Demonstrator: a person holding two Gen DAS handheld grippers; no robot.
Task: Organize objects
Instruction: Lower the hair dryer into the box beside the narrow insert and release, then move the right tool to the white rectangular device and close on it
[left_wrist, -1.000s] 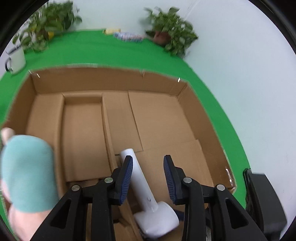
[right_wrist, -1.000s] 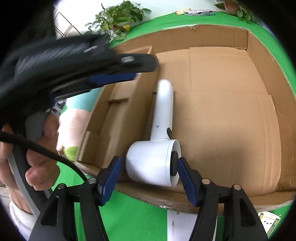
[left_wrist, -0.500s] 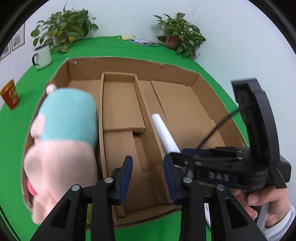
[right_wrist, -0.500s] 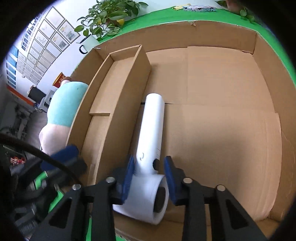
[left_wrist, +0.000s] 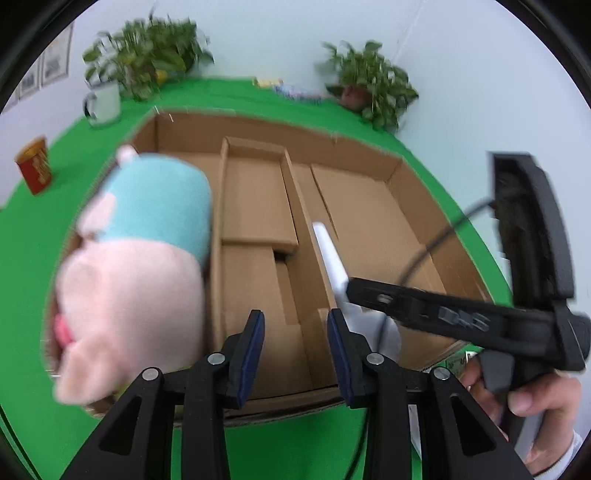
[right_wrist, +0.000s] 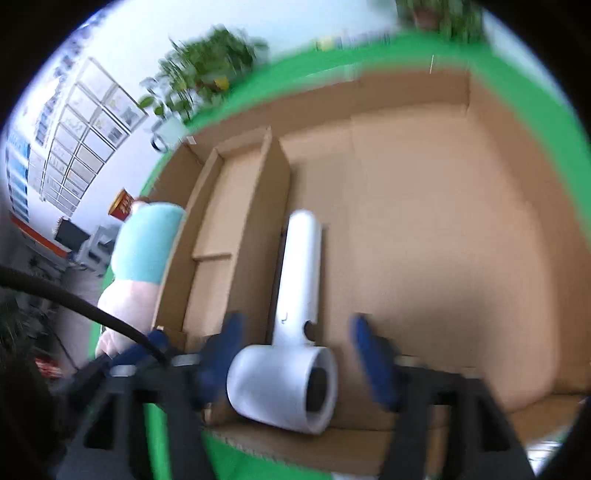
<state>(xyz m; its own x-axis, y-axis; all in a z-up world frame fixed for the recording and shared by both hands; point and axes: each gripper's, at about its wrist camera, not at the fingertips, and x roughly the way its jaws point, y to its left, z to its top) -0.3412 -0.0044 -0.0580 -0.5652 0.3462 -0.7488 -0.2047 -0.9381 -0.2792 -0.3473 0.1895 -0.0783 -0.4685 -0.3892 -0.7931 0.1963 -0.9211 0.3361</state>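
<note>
I am holding my left gripper low over the near rim of the cardboard box, its blue-padded jaws standing apart with nothing between them. A plush pig in a teal top is lying blurred in the box's left compartment, snout toward me. A white hair dryer is resting in the right compartment along the divider, handle pointing away. My right gripper is reaching in from the right above the dryer's head, my right hand gripping its handle. On the green table beyond are sitting a white mug, a red cup and two potted plants
</note>
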